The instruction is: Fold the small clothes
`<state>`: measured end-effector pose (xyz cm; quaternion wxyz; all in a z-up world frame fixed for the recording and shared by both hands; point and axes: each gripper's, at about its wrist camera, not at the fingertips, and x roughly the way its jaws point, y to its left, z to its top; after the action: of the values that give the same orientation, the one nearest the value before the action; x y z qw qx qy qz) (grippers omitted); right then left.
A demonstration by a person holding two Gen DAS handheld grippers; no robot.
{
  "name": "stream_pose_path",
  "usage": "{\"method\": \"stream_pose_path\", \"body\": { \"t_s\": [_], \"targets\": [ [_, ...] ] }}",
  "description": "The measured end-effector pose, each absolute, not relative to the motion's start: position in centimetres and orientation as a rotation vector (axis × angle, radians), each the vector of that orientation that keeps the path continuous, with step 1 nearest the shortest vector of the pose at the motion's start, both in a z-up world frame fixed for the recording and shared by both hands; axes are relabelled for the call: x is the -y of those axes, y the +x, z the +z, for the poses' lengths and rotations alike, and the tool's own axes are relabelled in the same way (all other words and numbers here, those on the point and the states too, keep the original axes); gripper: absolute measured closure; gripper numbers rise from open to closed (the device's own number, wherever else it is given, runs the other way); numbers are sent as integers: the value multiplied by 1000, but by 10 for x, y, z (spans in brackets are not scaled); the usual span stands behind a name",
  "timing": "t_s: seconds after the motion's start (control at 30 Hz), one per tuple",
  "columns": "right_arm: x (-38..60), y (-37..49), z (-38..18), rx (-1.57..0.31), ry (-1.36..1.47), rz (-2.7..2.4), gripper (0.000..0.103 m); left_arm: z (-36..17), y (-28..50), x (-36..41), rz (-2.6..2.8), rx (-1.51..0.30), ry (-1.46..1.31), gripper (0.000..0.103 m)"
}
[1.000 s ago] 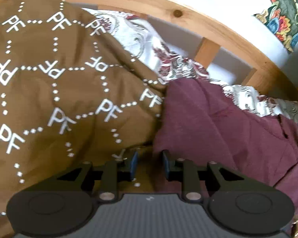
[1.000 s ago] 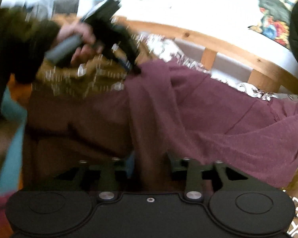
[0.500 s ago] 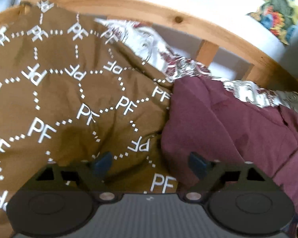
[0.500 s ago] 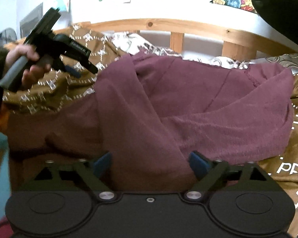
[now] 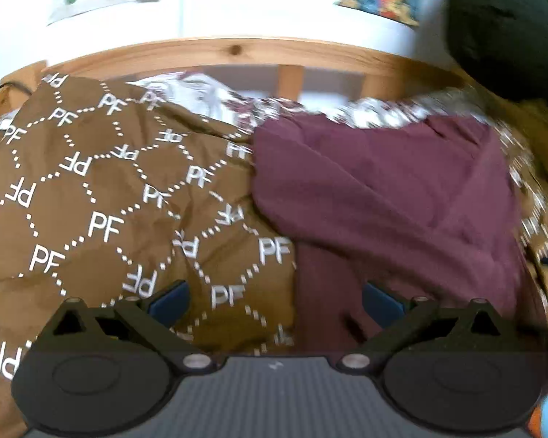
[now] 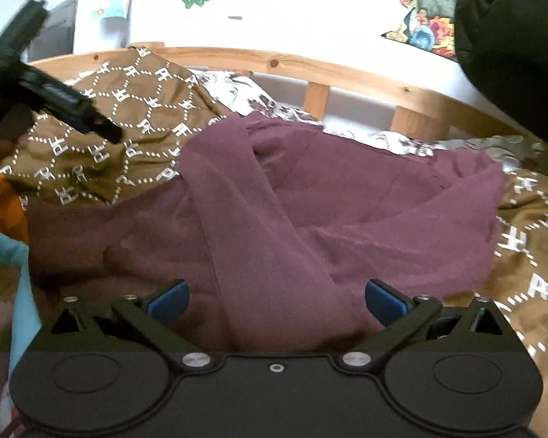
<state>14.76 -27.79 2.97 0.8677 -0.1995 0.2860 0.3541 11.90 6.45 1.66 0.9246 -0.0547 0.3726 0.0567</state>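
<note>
A maroon garment (image 6: 310,204) lies spread on the bed with a long strip folded diagonally across it; it also shows in the left wrist view (image 5: 391,197). My right gripper (image 6: 276,299) is open and empty, held just above its near edge. My left gripper (image 5: 274,301) is open and empty, above the seam between the garment and the brown blanket. The left gripper also appears in the right wrist view (image 6: 54,106), raised at the far left.
A brown blanket printed with white PF letters (image 5: 102,197) covers the bed. A wooden bed rail (image 6: 310,69) runs along the back, with a patterned white sheet (image 6: 237,87) under it. A dark bulky object (image 6: 515,43) hangs at the upper right.
Both grippers opened, letting go of the maroon cloth, and pulled back. The left gripper moved away to the left and up; the garment now lies flatter.
</note>
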Motion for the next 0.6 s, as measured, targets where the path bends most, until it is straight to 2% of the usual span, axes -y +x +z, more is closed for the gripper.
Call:
{"method": "stream_pose_path", "body": {
  "t_s": [0.37,0.6],
  "targets": [
    [300,94,49,-712,-633,749,1,2,71,-52,-172,-822,-12,1],
    [305,63,39,-787,-816,740,1,-9,63,-46,-311,-868,47,1]
  ]
}}
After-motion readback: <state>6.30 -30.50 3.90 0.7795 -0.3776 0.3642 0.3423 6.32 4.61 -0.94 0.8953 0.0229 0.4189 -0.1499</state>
